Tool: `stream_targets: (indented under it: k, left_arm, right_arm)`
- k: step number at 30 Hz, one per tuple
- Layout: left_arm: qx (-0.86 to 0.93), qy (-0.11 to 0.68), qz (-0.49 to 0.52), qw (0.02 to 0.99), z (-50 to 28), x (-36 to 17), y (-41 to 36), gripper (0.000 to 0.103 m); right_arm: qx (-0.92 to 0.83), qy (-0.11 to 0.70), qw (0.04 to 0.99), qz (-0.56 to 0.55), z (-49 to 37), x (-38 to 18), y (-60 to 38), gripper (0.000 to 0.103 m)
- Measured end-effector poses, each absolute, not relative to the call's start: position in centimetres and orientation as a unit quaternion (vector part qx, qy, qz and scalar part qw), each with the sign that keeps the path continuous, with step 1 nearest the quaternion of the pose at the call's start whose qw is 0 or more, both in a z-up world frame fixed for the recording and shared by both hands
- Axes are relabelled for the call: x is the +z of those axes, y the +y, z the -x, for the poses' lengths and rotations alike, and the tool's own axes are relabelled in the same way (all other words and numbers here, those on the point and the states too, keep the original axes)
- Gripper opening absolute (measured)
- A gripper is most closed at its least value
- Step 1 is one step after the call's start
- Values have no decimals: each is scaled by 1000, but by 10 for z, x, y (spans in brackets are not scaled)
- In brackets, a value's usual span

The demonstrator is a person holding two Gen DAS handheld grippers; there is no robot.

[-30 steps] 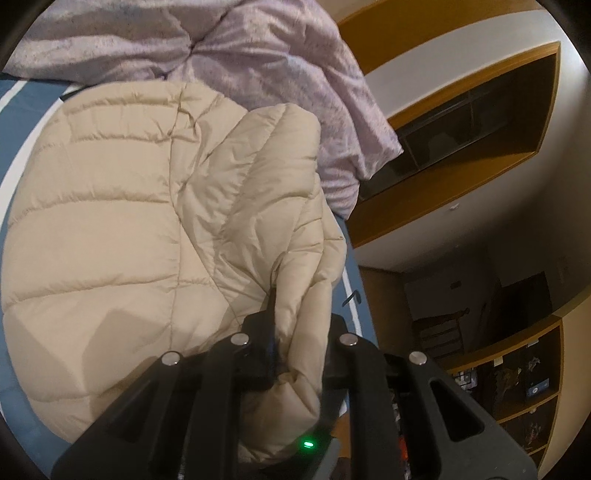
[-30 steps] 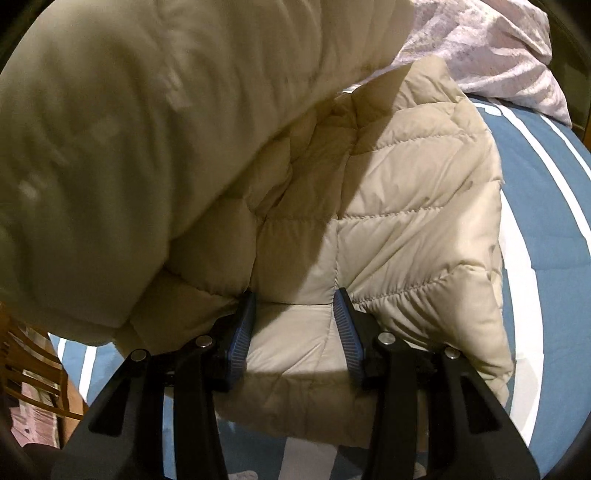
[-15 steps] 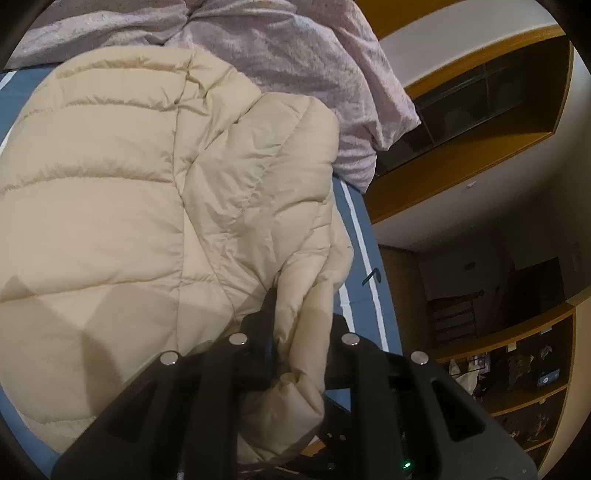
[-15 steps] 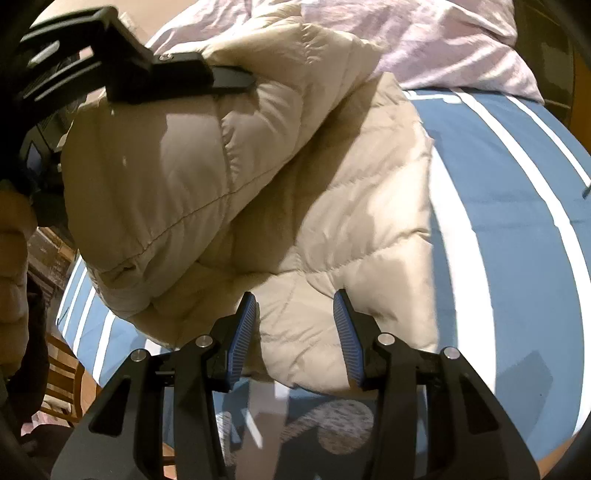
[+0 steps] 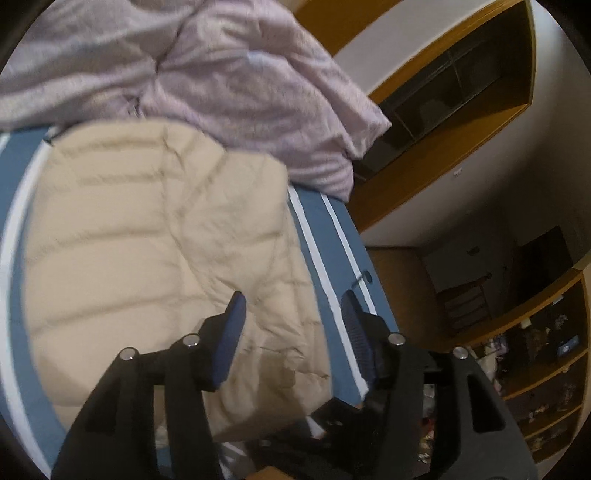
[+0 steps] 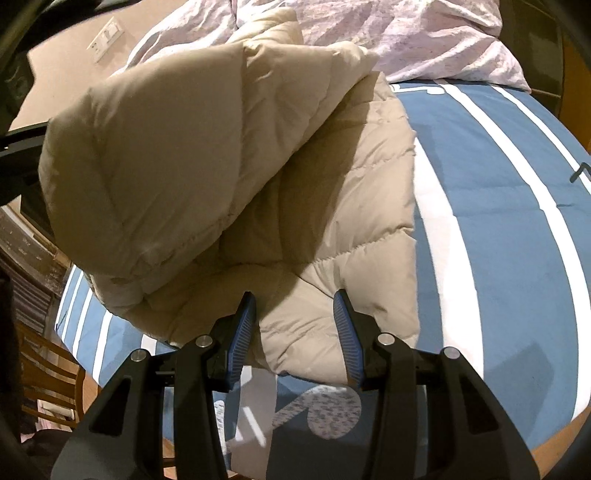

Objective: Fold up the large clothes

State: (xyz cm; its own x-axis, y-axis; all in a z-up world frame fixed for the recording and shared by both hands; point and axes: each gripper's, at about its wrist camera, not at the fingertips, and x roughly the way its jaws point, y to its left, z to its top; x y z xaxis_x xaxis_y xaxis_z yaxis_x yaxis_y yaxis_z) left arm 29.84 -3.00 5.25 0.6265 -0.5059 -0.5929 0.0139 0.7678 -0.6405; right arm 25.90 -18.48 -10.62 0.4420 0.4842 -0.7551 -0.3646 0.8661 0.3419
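Observation:
A beige quilted puffer jacket [image 5: 155, 251] lies on a blue bed cover with white stripes [image 5: 332, 258]. My left gripper [image 5: 291, 306] is open and empty, hovering over the jacket's right edge. In the right wrist view the jacket [image 6: 332, 206] has one puffy side [image 6: 155, 166] folded over its middle. My right gripper [image 6: 293, 306] is open and empty, just above the jacket's near hem.
A crumpled lilac duvet [image 5: 221, 74] lies at the head of the bed, also in the right wrist view [image 6: 406, 33]. Wooden shelves [image 5: 546, 362] and a dark window [image 5: 443, 96] stand beyond the bed's right edge. A wooden chair [image 6: 40, 387] stands at the left bed corner.
My left gripper has let go of the jacket fold and opened; the fold now lies on the jacket. My right gripper has pulled back toward the hem, staying open.

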Motion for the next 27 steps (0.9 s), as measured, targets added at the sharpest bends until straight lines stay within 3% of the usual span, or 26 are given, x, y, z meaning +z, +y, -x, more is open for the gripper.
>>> stream_targets:
  k: [12, 27]
  left_arm:
    - [12, 416, 279, 865, -290, 20, 44, 54]
    - [-4, 463, 250, 850, -298, -22, 10, 53]
  right_arm:
    - [219, 461, 857, -74, -246, -97, -204, 46]
    - [154, 460, 869, -98, -252, -96, -246, 51]
